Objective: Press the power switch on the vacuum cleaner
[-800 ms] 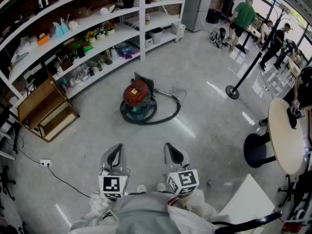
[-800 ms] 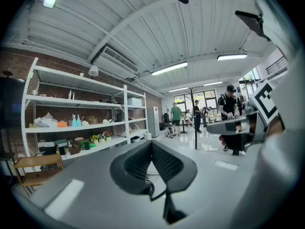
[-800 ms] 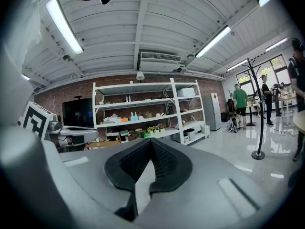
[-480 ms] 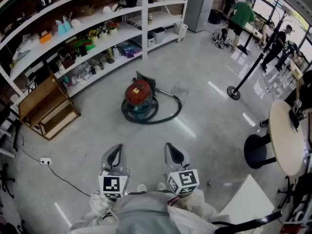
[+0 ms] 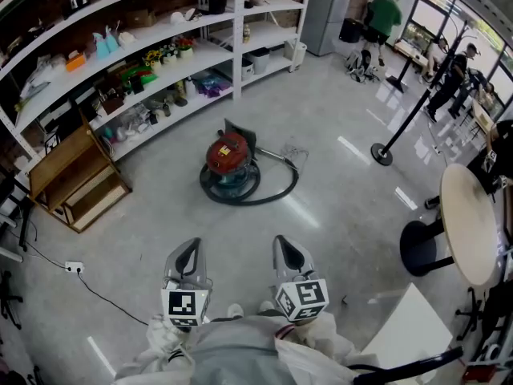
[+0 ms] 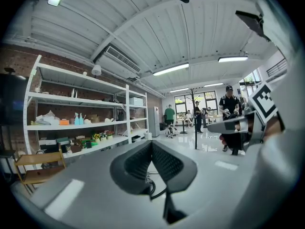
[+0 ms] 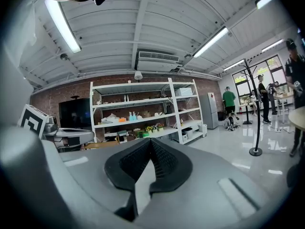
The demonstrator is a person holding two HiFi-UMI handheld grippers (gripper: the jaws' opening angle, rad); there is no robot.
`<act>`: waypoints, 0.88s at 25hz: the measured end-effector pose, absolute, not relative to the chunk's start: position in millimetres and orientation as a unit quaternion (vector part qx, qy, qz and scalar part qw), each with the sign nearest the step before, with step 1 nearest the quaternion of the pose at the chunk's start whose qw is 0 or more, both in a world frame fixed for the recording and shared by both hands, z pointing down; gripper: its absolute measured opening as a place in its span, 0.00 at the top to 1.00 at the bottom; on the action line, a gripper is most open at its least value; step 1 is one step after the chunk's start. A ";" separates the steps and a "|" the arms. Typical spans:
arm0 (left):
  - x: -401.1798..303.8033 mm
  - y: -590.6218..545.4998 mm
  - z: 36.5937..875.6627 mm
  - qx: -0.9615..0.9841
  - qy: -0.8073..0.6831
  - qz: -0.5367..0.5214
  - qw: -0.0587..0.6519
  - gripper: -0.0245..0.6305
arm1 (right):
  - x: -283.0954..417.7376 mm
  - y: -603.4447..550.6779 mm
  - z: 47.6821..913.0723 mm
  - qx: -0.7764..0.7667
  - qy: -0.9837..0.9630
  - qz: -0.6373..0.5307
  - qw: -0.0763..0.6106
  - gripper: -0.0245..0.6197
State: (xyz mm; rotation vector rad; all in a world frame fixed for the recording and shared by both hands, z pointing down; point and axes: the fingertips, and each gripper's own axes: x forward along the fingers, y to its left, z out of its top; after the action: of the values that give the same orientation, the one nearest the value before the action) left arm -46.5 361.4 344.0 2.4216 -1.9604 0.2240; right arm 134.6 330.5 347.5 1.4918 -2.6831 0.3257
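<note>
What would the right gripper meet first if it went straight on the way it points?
Probably nothing nearby: the right gripper, jaws together, is held about level, aimed at the white shelving across open floor. The vacuum cleaner sits lower, likely beneath that line.

The grey, black-padded left gripper (image 5: pixel 188 257) and matching right gripper (image 5: pixel 290 257) point forward side by side, seemingly level, jaws pressed together.

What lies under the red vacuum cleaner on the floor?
A black hose coils around the vacuum cleaner's base on the grey floor. The floor directly beneath it is covered by its body.
</note>
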 end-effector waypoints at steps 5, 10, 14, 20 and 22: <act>-59.5 364.6 346.3 0.776 -0.627 0.069 0.012 0.96 | 124.2 333.5 348.2 0.486 -0.867 0.105 0.030 0.96; -68.8 368.5 343.8 0.774 -0.630 0.061 0.008 0.96 | 117.4 337.2 346.2 0.486 -0.867 0.102 0.032 0.96; -73.5 368.8 344.9 0.772 -0.632 0.059 0.010 0.96 | 116.1 337.4 344.0 0.486 -0.867 0.101 0.034 0.96; -76.2 369.4 347.0 0.771 -0.634 0.059 0.017 0.96 | 115.6 336.1 345.4 0.487 -0.866 0.104 0.034 0.96; -77.5 369.0 349.7 0.770 -0.635 0.059 0.018 0.96 | 115.7 334.8 346.2 0.488 -0.866 0.104 0.034 0.96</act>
State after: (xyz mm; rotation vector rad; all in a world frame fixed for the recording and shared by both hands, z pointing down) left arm -77.5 369.0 349.7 2.3926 -1.9721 0.1838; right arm 115.7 334.8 346.2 1.4995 -2.6644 0.3190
